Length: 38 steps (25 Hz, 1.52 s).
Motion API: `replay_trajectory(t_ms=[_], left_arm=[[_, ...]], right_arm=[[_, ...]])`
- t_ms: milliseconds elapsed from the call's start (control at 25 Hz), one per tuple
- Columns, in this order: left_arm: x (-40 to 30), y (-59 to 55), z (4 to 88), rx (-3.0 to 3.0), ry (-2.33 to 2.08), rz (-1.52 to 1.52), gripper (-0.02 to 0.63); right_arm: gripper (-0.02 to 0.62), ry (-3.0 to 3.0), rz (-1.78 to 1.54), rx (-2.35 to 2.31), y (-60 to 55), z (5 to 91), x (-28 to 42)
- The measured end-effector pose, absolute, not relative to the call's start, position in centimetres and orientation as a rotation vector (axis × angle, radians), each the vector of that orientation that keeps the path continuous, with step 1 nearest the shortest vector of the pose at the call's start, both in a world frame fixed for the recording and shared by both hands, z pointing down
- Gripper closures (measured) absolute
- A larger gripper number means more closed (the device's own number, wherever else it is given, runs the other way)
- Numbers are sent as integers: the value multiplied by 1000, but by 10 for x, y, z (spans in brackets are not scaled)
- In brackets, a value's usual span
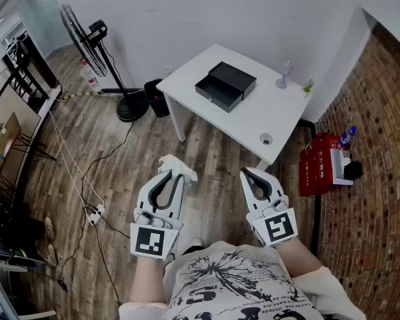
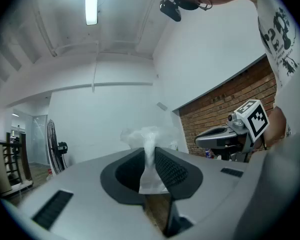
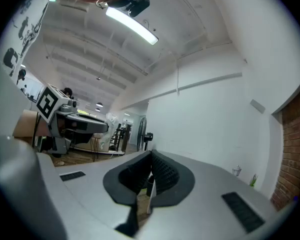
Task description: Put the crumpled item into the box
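A white crumpled item point(image 1: 181, 166) sticks out from the tip of my left gripper point(image 1: 175, 173), which is shut on it. In the left gripper view the crumpled item point(image 2: 149, 151) is pinched between the dark pads point(image 2: 172, 170) and fluffs out above them. My right gripper point(image 1: 251, 174) is held beside it, shut, with nothing between its jaws point(image 3: 150, 159). The black box point(image 1: 225, 85) lies with its lid off-set on the white table point(image 1: 253, 122), well ahead of both grippers. Both grippers are held at waist height over the wooden floor.
A stemmed glass point(image 1: 284, 73), a small plant point(image 1: 309, 85) and a small round object point(image 1: 266, 139) sit on the table. A standing fan point(image 1: 87, 42) and black bin point(image 1: 156, 97) are to its left, a red case point(image 1: 319, 163) by the brick wall, cables and a power strip point(image 1: 93, 213) on the floor.
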<state>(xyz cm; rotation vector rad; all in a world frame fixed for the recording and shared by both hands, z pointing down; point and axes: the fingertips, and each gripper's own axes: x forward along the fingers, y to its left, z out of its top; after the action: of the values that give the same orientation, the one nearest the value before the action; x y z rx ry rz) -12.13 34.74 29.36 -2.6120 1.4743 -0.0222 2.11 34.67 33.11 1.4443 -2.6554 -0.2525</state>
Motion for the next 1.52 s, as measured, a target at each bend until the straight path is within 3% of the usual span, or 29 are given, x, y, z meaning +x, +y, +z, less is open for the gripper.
replay_trajectory(t_ms=[480,960,1520], left_arm=[[-145,324,293,-2621,1452,21,529],[-231,281,306,-2669,1387,-7,529],[-209,84,323,-2655,1420,-94,529]], right_arm=[[581,-2644,-275,1533,323,322,-1],[581,-2530,-222,1657,290,342,-75],[580,-2633,-103,1586,76,355,-63]])
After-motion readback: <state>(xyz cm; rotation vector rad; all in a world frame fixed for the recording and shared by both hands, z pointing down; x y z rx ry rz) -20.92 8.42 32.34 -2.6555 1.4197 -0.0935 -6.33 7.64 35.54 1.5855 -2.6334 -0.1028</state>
